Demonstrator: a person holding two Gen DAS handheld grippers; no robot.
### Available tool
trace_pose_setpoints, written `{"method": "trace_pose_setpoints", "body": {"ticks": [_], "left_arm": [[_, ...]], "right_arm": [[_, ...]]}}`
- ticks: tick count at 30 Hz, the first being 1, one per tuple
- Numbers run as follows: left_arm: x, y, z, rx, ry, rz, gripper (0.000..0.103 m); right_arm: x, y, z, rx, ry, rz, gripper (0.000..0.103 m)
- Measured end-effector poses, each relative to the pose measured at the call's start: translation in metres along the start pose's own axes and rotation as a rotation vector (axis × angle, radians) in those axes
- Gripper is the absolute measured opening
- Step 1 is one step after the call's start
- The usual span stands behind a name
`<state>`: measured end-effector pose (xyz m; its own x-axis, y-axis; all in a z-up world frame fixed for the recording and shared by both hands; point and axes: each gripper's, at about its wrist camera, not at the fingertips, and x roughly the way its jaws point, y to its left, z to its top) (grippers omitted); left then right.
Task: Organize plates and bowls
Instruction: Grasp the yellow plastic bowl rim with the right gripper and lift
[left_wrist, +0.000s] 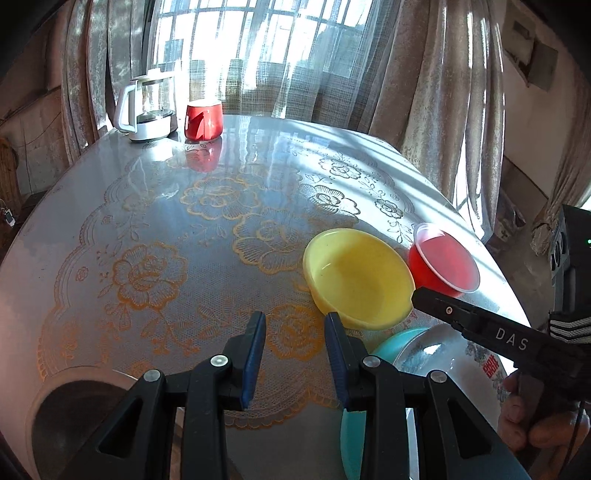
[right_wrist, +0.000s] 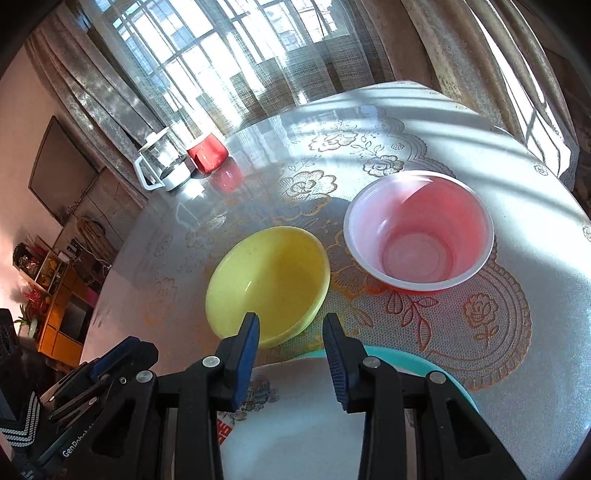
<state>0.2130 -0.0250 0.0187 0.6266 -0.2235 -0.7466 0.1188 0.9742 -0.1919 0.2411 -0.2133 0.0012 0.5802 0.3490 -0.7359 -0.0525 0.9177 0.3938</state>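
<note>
Both tools empty, parted: left tool (left_wrist: 295, 354), right tool (right_wrist: 291, 354). I'd pinch yellow bowl (right_wrist: 267, 284) rim squarely, nest in red bowl (right_wrist: 419, 230).

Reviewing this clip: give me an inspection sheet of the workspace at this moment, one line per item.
Surface: round table under a floral lace cloth with a glossy cover, part sunlit.
Job's things: yellow bowl and red bowl upright, empty, side by side and apart; white patterned plate on a teal plate at the near edge.
Clutter: glass carafe with white handle and red mug at the far edge.
Grippers: left gripper and right gripper both open, holding nothing.
Cables: thin dark cord by the hand on the right gripper.
Surroundings: barred window with sheer curtains; shelves at left.
</note>
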Motion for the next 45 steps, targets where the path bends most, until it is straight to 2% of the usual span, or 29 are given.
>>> {"method": "trace_pose_setpoints", "body": {"ticks": [4,8,15,16,18,19,22,25,35,41,45], "left_arm": [[0.016,0.005,0.013,-0.033,0.008,0.027,0.033],[0.031,0.011,0.022,-0.099,0.062,-0.025,0.033],[0.058,0.003,0.029,-0.126,0.14,-0.059,0.033],[0.063,0.0,0.028,-0.113,0.156,-0.059,0.032],[0.068,-0.008,0.027,-0.081,0.164,-0.091,0.018],[0.066,-0.011,0.026,-0.071,0.156,-0.082,0.018],[0.061,-0.009,0.024,-0.075,0.138,-0.08,0.018],[0.05,-0.002,0.021,-0.091,0.116,-0.094,0.018],[0.001,0.012,0.011,-0.096,0.019,-0.064,0.018],[-0.033,0.017,-0.002,-0.067,-0.053,-0.042,0.018],[-0.05,0.023,-0.014,-0.081,-0.071,-0.053,0.019]], "right_arm": [[0.013,-0.002,0.006,-0.007,0.018,-0.032,0.032],[0.022,-0.006,0.009,0.005,0.03,-0.049,0.031],[0.037,-0.008,0.01,0.011,0.063,-0.065,0.028],[0.038,-0.009,0.01,0.009,0.061,-0.064,0.027],[0.04,-0.006,0.01,-0.004,0.062,-0.058,0.022],[0.04,-0.003,0.01,-0.019,0.062,-0.062,0.019],[0.039,0.002,0.009,-0.05,0.056,-0.084,0.019],[0.034,0.003,0.008,-0.043,0.046,-0.052,0.019],[0.018,0.029,0.001,-0.074,0.012,0.017,0.019],[-0.002,0.047,-0.009,-0.105,-0.018,0.064,0.019],[-0.016,0.058,-0.019,-0.12,-0.036,0.092,0.019]]}}
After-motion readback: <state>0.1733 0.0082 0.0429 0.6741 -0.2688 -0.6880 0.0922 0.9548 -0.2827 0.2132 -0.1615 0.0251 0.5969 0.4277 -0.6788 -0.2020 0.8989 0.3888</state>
